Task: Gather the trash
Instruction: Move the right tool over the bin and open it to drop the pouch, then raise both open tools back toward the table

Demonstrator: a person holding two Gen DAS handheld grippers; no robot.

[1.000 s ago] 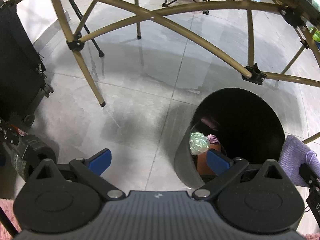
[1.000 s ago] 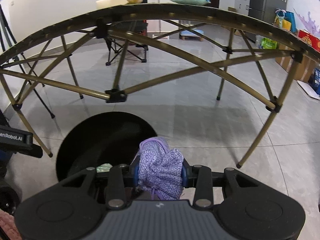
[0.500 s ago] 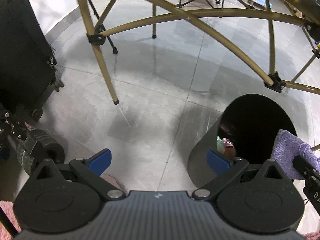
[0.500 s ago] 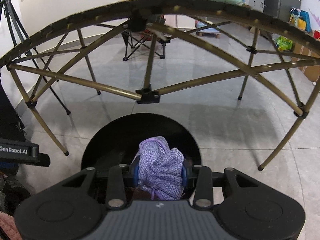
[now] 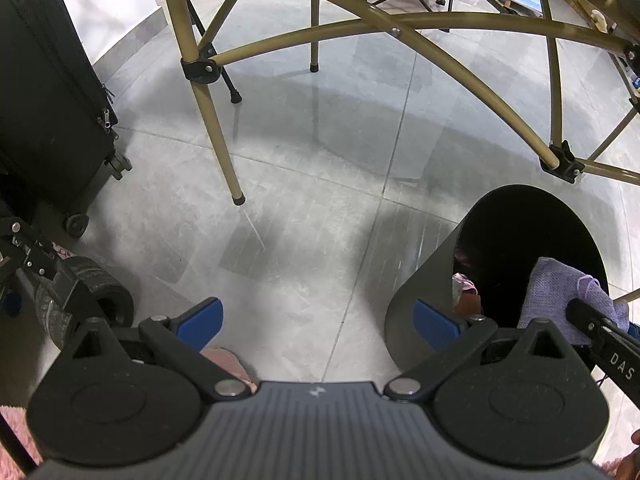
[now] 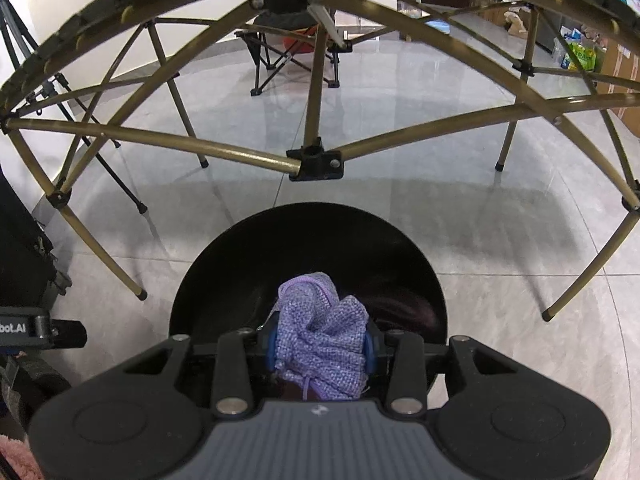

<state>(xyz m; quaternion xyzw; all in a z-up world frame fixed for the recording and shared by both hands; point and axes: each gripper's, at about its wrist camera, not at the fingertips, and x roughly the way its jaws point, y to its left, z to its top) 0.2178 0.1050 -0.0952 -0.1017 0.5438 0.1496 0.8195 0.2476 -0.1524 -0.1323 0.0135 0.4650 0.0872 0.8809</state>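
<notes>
Purple cloth (image 6: 322,340) is the trash item in hand: I'm pinching it between the blue pads of my right gripper (image 6: 320,350), bunched up, with a loose drawstring dangling near the gripper body. It's hanging directly over the mouth of the black bin (image 6: 208,280); in the left wrist view the same cloth (image 5: 560,300) is sitting above the bin's right rim (image 5: 424,292), inside the opening's outline.

My left gripper (image 5: 316,320) is spread wide and holding nothing, hovering over bare grey floor (image 5: 304,216) just left of the bin. Its right pad is overlapping the bin wall in view; I can't tell if it's touching.

Inside the bin I'm seeing some earlier trash (image 5: 464,288) low on the near-left side, pinkish and brown, too dark to identify.

Further out: the folding table's gold legs (image 6: 316,92) are arching over the bin, a black suitcase (image 5: 44,92) is standing far left, and a folding chair (image 6: 288,52) is at the far side.

Step, as I'm judging it: transport done, release pending. Next move is calling for spreading the right pads so the cloth drops straight in. Watching the drawstring: it could snag on a pad and leave the cloth hanging on, so a small shake may be needed.
</notes>
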